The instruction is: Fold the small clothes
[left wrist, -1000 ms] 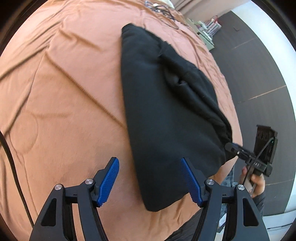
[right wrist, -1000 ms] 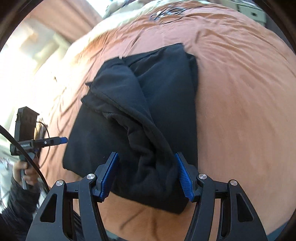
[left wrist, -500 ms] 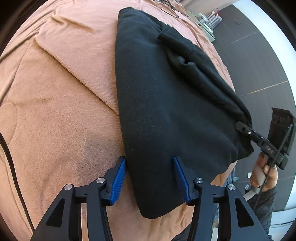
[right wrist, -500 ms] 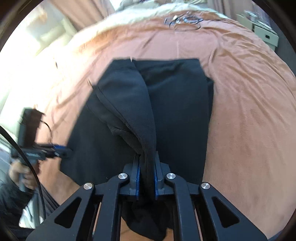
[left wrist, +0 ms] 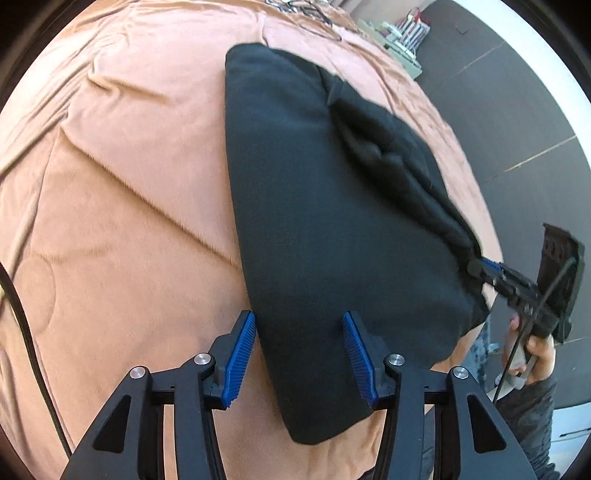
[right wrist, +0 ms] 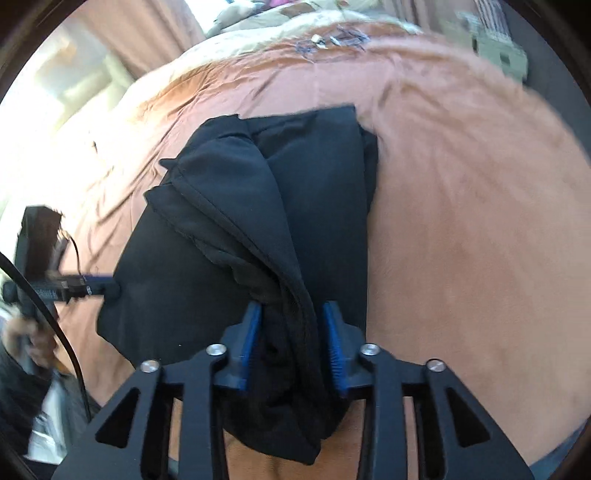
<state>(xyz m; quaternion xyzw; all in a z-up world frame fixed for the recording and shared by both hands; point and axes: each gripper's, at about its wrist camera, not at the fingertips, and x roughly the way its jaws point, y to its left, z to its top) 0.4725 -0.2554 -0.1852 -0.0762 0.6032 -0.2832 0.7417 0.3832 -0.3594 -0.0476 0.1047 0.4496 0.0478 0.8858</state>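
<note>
A black garment (left wrist: 325,221) lies partly folded on the brown bedspread (left wrist: 122,206). My left gripper (left wrist: 299,354) is open, its blue pads straddling the garment's near corner. In the right wrist view the garment (right wrist: 236,229) has a bunched ridge running toward me. My right gripper (right wrist: 291,343) is shut on that ridge, with thick cloth between the pads. The right gripper also shows in the left wrist view (left wrist: 480,266) at the garment's right edge. The left gripper shows in the right wrist view (right wrist: 107,290) at the garment's left edge.
The bedspread (right wrist: 461,221) is wrinkled around the garment. Small dark items (right wrist: 332,40) lie at the bed's far end. A shelf unit (left wrist: 402,33) stands beyond the bed by a dark floor (left wrist: 517,122). A black cable (left wrist: 26,332) runs at the left.
My right gripper's jaws have spread somewhat around the bunched ridge since half a second ago. My left gripper has closed from wide open to a narrower gap over the garment's corner.
</note>
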